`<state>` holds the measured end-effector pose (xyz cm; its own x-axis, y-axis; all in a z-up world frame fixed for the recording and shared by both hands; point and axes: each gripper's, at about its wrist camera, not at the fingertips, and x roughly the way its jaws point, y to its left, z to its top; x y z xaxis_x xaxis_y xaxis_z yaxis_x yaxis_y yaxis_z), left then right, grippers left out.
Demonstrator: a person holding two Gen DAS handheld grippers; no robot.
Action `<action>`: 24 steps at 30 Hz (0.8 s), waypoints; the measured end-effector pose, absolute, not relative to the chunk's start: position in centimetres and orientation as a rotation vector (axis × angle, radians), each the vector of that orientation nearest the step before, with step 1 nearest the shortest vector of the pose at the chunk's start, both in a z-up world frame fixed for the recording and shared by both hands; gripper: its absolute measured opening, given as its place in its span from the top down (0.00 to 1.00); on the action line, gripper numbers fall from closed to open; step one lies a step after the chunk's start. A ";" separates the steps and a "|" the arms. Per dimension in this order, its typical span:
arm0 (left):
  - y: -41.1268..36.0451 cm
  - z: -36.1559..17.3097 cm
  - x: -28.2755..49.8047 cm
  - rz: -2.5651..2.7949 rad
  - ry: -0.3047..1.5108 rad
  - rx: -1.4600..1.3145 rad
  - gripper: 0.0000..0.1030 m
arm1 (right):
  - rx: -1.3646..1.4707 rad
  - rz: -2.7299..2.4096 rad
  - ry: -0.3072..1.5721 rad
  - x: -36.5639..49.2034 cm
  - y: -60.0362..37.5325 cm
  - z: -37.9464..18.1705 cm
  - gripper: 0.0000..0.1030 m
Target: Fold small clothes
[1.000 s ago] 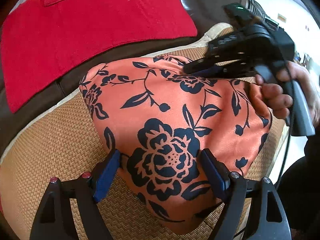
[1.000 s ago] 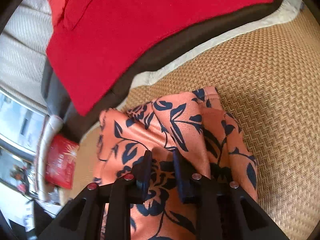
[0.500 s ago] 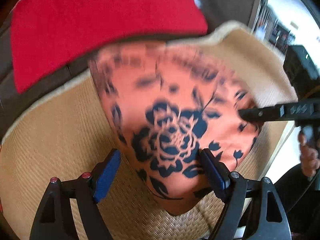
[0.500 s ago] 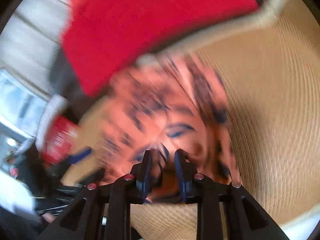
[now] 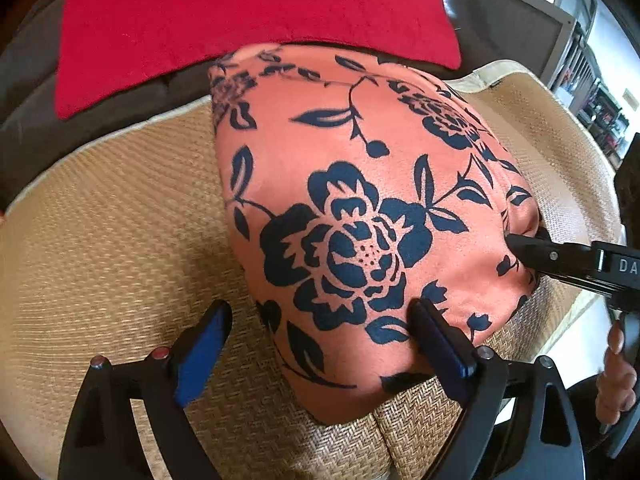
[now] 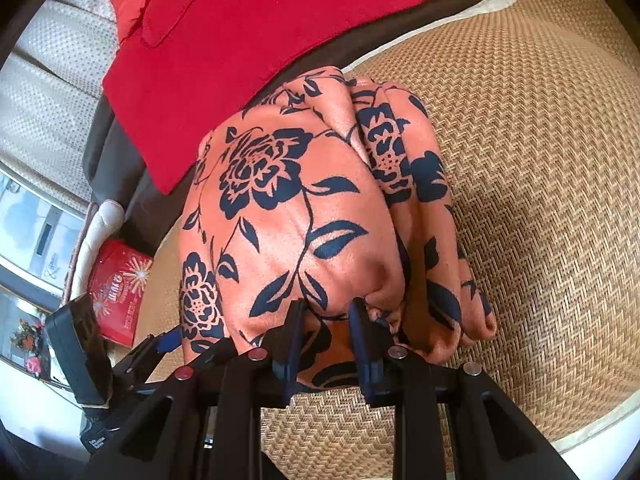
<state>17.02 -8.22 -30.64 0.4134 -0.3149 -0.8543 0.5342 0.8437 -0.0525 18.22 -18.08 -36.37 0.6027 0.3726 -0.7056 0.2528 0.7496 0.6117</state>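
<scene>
An orange garment with dark blue flowers (image 5: 360, 208) lies folded over on the woven mat (image 5: 100, 240). My left gripper (image 5: 320, 308) hangs over its near corner. The jaws are opening and stand wide. The left pad is over bare mat; the right pad (image 5: 440, 344) sits above the cloth without pinching it. In the right wrist view my right gripper (image 6: 328, 306) is shut on a bunched edge of the garment (image 6: 288, 208), and loose folds (image 6: 432, 240) trail to its right. From the left wrist view the right gripper (image 5: 520, 248) bites the cloth's right edge.
A red cushion (image 5: 240, 20) lies on the dark brown sofa behind the mat. The mat's pale border (image 6: 592, 436) runs close by on the near right. A red box (image 6: 116, 288) sits at the far left. A person's hand (image 5: 616, 372) holds the right gripper's handle.
The right gripper has carried the cloth's edge from the far side to the near right, laying a smooth layer over the garment. The left jaws have spread wider and the left view has rolled.
</scene>
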 end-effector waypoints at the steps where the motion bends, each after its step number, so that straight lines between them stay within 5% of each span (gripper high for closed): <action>1: -8.3 -29.7 16.6 -0.526 0.997 0.260 0.11 | 0.754 0.075 0.945 18.1 -17.6 -36.4 0.74; 8: -8.1 -22.9 17.9 -0.426 0.824 0.313 0.11 | 0.705 0.133 0.720 16.5 -17.5 -31.4 0.72; 13: -8.8 -22.9 20.8 -0.369 0.821 0.344 0.11 | 0.731 0.108 0.620 17.3 -18.1 -30.1 0.72; 24: -10.9 -29.4 23.1 -0.271 0.953 0.357 0.06 | 0.849 0.107 0.860 20.2 -18.3 -35.4 0.74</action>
<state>23.11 -10.94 -29.37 0.5527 -0.0689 -0.8305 0.3786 0.9085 0.1766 20.22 -18.32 -35.40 0.6685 0.4052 -0.6236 0.2397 0.6764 0.6964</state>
